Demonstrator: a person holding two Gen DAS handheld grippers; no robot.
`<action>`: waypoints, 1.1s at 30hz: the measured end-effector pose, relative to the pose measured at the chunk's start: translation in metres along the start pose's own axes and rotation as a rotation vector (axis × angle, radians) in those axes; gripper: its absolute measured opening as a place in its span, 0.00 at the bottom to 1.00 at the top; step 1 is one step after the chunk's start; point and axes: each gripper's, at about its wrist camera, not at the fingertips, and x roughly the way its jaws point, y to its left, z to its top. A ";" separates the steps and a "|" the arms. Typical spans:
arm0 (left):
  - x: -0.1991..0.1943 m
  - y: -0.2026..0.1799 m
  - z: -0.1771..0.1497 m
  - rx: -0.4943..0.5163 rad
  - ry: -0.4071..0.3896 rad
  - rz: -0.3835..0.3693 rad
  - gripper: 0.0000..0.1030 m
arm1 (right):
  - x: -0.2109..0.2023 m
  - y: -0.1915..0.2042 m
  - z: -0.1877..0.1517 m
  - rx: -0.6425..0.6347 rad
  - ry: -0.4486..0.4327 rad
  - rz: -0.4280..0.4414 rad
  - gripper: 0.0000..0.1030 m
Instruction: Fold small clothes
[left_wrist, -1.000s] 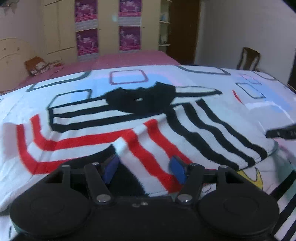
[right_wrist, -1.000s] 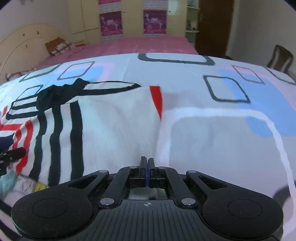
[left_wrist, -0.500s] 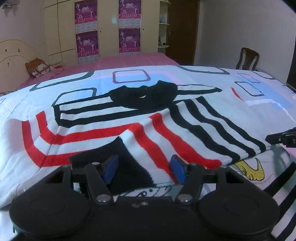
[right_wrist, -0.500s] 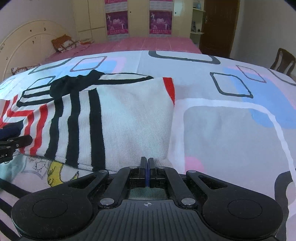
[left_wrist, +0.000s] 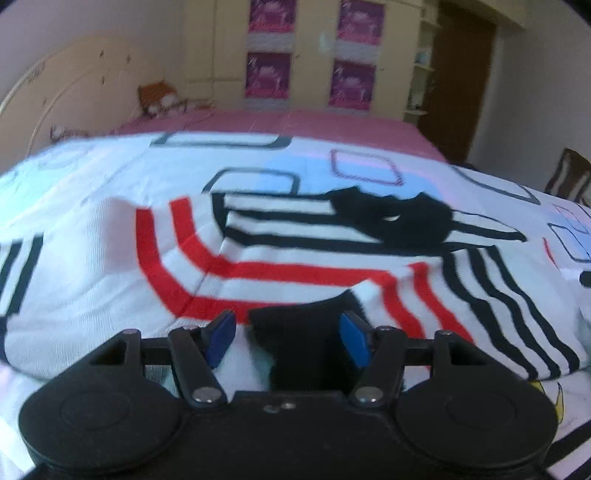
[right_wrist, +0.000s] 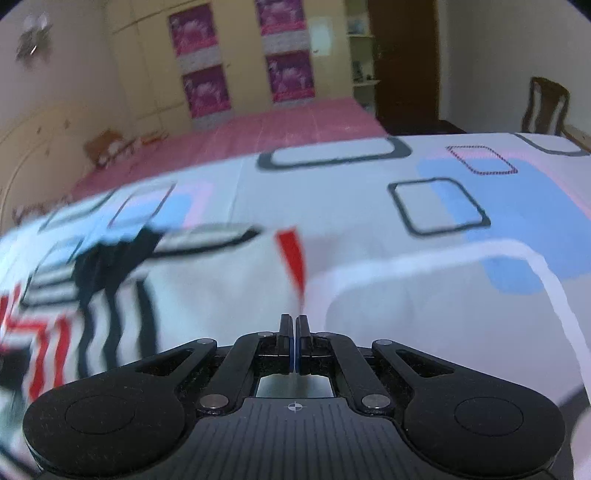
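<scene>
A small white knit sweater (left_wrist: 295, 254) with black and red stripes and a black collar (left_wrist: 391, 218) lies on the patterned bedsheet (left_wrist: 110, 162). My left gripper (left_wrist: 288, 332) is open, its blue pads on either side of the sweater's black cuff (left_wrist: 303, 339) at the near edge. In the right wrist view the sweater (right_wrist: 207, 280) lies left of centre, blurred. My right gripper (right_wrist: 294, 325) has its jaws pressed together just in front of the sweater's near right edge; whether cloth is pinched between them is not visible.
The white sheet with blue, pink and black squares (right_wrist: 443, 206) covers the near bed. A pink bedspread (right_wrist: 258, 129) lies beyond, then wardrobes with purple posters (right_wrist: 288, 74). A wooden chair (right_wrist: 546, 107) stands at the right, a dark door (right_wrist: 402, 59) at the back.
The left view has swung to the left, and the black cuff now sits between its open pads. The right gripper has risen and tilted; the sweater's right side now looks blurred.
</scene>
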 end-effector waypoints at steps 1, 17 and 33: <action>0.004 0.001 0.000 0.004 0.026 0.007 0.62 | 0.007 -0.005 0.007 0.015 -0.003 0.005 0.00; 0.009 -0.006 0.000 0.010 0.034 0.066 0.66 | 0.086 -0.045 0.036 0.163 0.065 0.164 0.07; 0.013 -0.062 -0.004 0.176 -0.008 -0.106 0.76 | 0.037 0.088 -0.002 -0.314 0.051 0.292 0.07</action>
